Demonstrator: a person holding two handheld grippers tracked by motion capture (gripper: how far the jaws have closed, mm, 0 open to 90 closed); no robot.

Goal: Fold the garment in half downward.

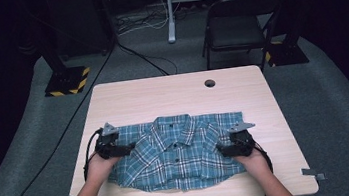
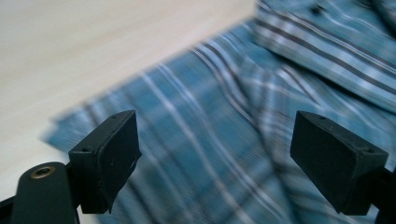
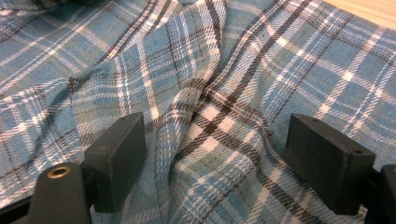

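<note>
A blue plaid shirt (image 1: 179,150) lies front-up on the light wooden table (image 1: 172,95), collar toward the far side, sleeves folded in. My left gripper (image 1: 127,148) hovers at the shirt's left edge, pointing right, jaws open over the cloth. In the left gripper view the left gripper (image 2: 215,154) stands wide above the blurred plaid shirt (image 2: 224,116), with nothing between the jaws. My right gripper (image 1: 220,148) sits at the shirt's right side, pointing left. Its own view shows the right gripper (image 3: 215,158) open above wrinkled shirt fabric (image 3: 205,93), pads apart from the cloth.
A round cable hole (image 1: 209,83) is near the table's far edge. A folding chair (image 1: 236,25) stands beyond the table, and black stands with hazard-striped bases (image 1: 67,82) are on the carpet. Bare tabletop lies beyond the shirt.
</note>
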